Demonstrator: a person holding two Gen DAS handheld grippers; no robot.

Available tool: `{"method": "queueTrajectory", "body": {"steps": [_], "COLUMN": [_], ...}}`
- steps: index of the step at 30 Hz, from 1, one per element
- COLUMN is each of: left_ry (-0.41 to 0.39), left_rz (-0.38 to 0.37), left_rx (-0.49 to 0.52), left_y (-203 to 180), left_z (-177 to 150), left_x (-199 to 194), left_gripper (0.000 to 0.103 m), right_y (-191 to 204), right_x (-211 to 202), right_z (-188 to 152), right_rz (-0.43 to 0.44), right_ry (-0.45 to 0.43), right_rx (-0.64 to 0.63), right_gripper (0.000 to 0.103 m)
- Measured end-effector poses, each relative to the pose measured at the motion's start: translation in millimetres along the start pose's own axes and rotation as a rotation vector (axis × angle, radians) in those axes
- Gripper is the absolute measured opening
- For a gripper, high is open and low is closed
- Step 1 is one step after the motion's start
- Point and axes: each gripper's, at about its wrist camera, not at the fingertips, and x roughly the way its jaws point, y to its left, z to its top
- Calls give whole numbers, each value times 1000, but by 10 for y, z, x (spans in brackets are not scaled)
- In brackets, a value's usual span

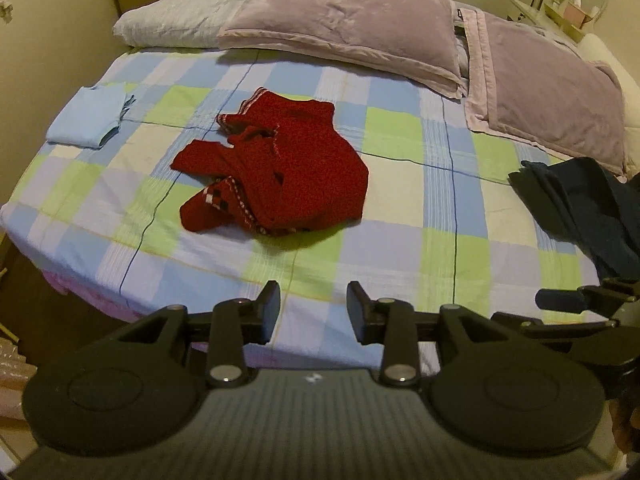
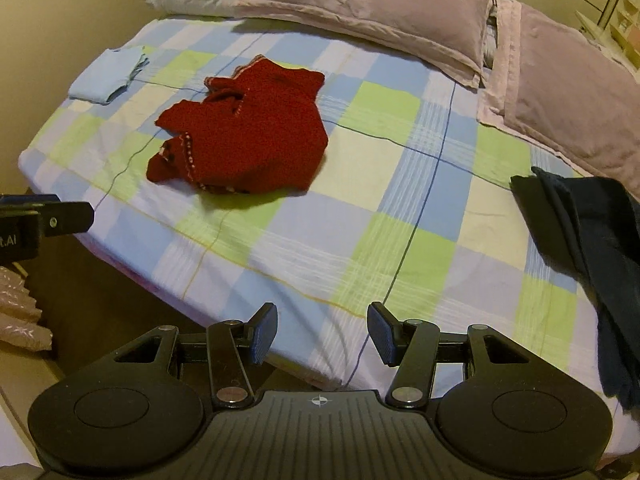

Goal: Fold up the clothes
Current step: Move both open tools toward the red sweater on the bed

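Two black grippers hover over the near edge of a bed, both pointing down at the checked sheet (image 1: 400, 184) in blue, green and lilac. Left gripper (image 1: 314, 312) has its jaws parted with nothing between them; right gripper (image 2: 322, 334) is also released and empty, its blue pads (image 2: 264, 334) wide apart. Farther in, left of centre, a red knitted sweater (image 1: 280, 168) lies crumpled in a heap. At the far left sits a pale blue garment (image 1: 90, 114), already folded. A dark navy garment (image 2: 592, 240) lies at the right edge. Lilac pillows (image 1: 340, 28) line the far side. Judging by this, the sweater is next: both grippers need to reach forward, catch its edges and spread it flat before folding.
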Motion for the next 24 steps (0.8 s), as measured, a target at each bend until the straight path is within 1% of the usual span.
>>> {"method": "queueTrajectory", "body": {"steps": [4, 7, 15, 20, 24], "left_ry": [-6, -11, -41, -57, -59], "left_rz": [6, 9, 0, -7, -6], "left_rx": [4, 19, 43, 20, 2], "left_y": [-41, -81, -114, 30, 193], "left_z": [-47, -62, -24, 29, 147], "left_x": [-93, -148, -201, -178, -103], "left_gripper": [33, 33, 33, 33, 33], "right_y": [-24, -63, -85, -58, 0], "right_x": [-86, -136, -249, -260, -212], "right_z": [-96, -141, -125, -24, 113], "right_rz": [4, 8, 13, 16, 10], "right_ry": [-17, -25, -76, -95, -106], "right_rx": [-9, 8, 45, 42, 30], "right_gripper": [53, 53, 53, 53, 53]}}
